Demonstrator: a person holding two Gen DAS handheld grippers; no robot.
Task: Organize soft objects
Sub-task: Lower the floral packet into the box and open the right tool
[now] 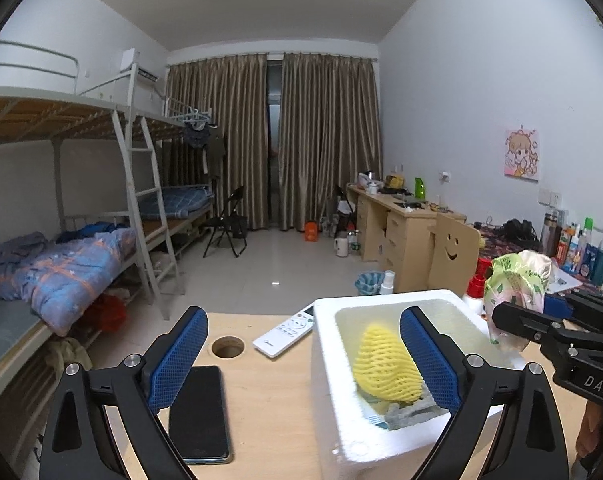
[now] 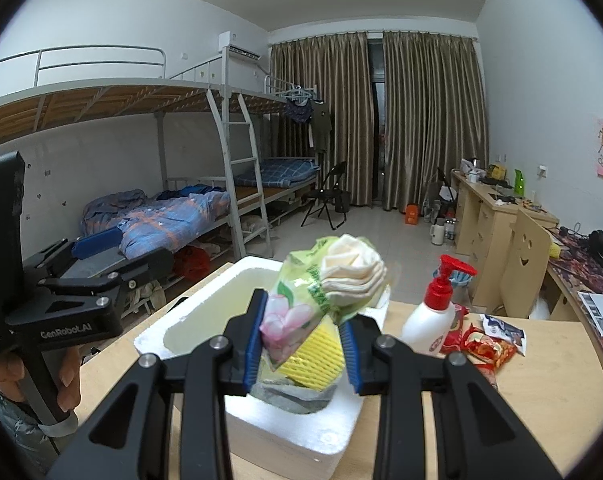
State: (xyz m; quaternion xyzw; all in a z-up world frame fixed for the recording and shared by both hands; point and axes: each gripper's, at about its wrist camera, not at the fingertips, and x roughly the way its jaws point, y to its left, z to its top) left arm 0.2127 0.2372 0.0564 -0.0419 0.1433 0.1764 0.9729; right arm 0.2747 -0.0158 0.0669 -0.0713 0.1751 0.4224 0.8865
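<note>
My right gripper (image 2: 301,314) is shut on a crumpled pack of tissues (image 2: 301,304) in green and pink wrap, held just above a white foam box (image 2: 189,320). Under it in the box lie a yellow foam net (image 2: 315,354) and some grey padding. In the left wrist view my left gripper (image 1: 304,316) stands wide open with nothing pinched. Its right finger hangs over the foam box (image 1: 329,360) beside the yellow net (image 1: 385,364), and its left finger is over the table. At the right edge, the right gripper (image 1: 533,304) carries the tissue pack (image 1: 517,280).
A black phone (image 1: 199,412), a white remote (image 1: 285,332) and a round cable hole (image 1: 227,346) lie left of the box. A red-capped pump bottle (image 2: 429,320) and snack packets (image 2: 485,344) sit to its right. A hand (image 2: 67,380) grips the left gripper (image 2: 129,250). Bunk beds and desks stand beyond.
</note>
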